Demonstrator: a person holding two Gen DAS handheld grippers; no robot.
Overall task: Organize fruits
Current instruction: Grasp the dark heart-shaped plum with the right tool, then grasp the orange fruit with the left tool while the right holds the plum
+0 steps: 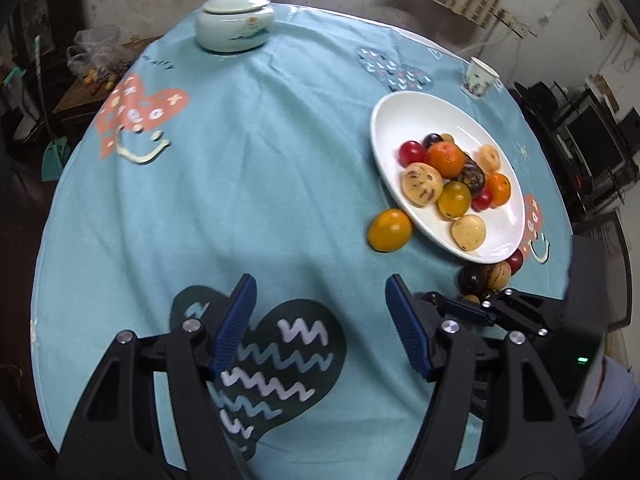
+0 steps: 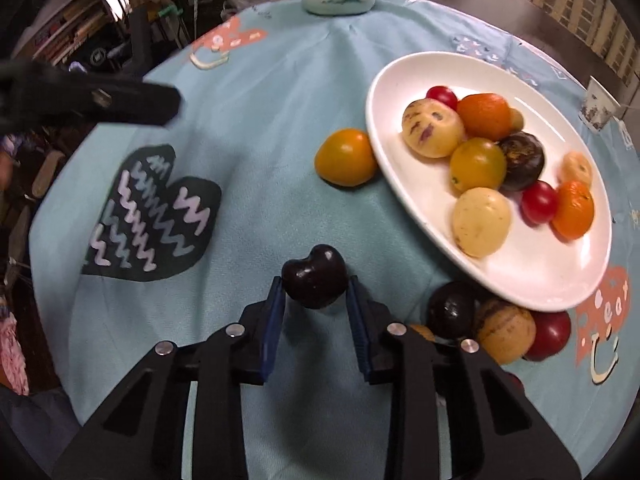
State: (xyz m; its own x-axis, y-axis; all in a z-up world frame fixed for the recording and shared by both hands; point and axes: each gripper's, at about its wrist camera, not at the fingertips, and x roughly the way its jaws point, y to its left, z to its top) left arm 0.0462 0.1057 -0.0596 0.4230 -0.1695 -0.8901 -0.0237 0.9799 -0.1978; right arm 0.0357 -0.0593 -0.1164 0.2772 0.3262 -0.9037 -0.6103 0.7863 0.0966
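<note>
My right gripper (image 2: 315, 294) has its two blue-padded fingers closed partway on a glossy, dark purple, heart-shaped fruit (image 2: 315, 282), one pad pressed to each side; the fruit sits at the fingertips, over the light blue patterned tablecloth (image 2: 260, 128). My left gripper (image 1: 320, 300) stands wide open with nothing between its fingers, hovering above the dark heart print with zigzag lines (image 1: 280, 344) on the cloth.

The white oval ceramic plate (image 2: 404, 80) lies to the right of the held fruit. On it I see two oranges, two red cherry tomatoes, a yellow-green tomato, a dark mottled round fruit and several pale yellow fruits with purple streaks. A loose orange-yellow tomato (image 2: 346, 157) rests on the cloth touching the plate's left rim. Just beside the near rim, next to my right gripper, sit a dark round plum-like fruit (image 2: 452, 309), a tan striped fruit (image 2: 505, 330) and a red fruit (image 2: 552, 334), close together and partly under the plate's edge.

At the far side of the table stands a pale green lidded ceramic jar (image 1: 234, 20), and a small patterned cup (image 1: 478, 78) stands beyond the plate.
</note>
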